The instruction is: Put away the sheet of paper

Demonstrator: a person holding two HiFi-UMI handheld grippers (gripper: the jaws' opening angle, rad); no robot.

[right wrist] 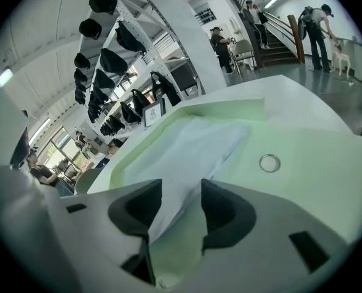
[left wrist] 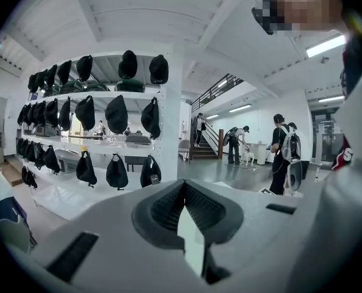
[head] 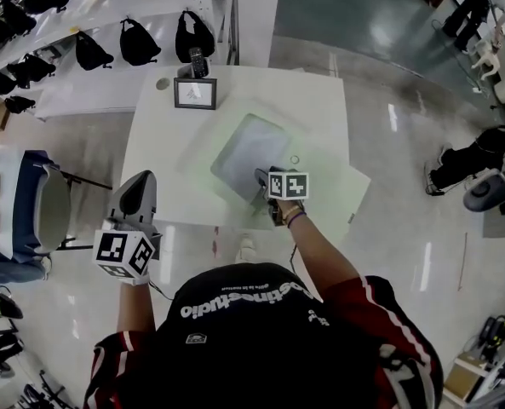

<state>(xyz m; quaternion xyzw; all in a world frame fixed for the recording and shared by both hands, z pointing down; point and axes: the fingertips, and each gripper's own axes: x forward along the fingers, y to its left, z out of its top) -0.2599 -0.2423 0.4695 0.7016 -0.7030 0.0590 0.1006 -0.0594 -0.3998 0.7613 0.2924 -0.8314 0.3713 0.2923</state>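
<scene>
Paper (head: 250,153) lies on open folder (head: 337,192), centre frame. Right gripper (right wrist: 176,191) jaws apart, straddling its near edge, not pinching. Left gripper (left wrist: 184,188) jaws together, empty. Closing the folder probably remains.

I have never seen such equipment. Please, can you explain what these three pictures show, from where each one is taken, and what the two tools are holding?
There is no robot here. A person holds a hand tool with two jaws in each hand. The head view comes from a camera on the person's head, looking down at a white table. The other two views come from cameras riding on the tools, looking along their jaws.

On the table are a pale green folder with a small ring on it, a sheet of paper and a picture frame. Whether the sheet lies on or inside the folder I cannot tell.

The right gripper is at the sheet's near edge. Its jaws stand apart with that edge between them, not pinched. The left gripper is beside the table, jaws together, holding nothing.
</scene>
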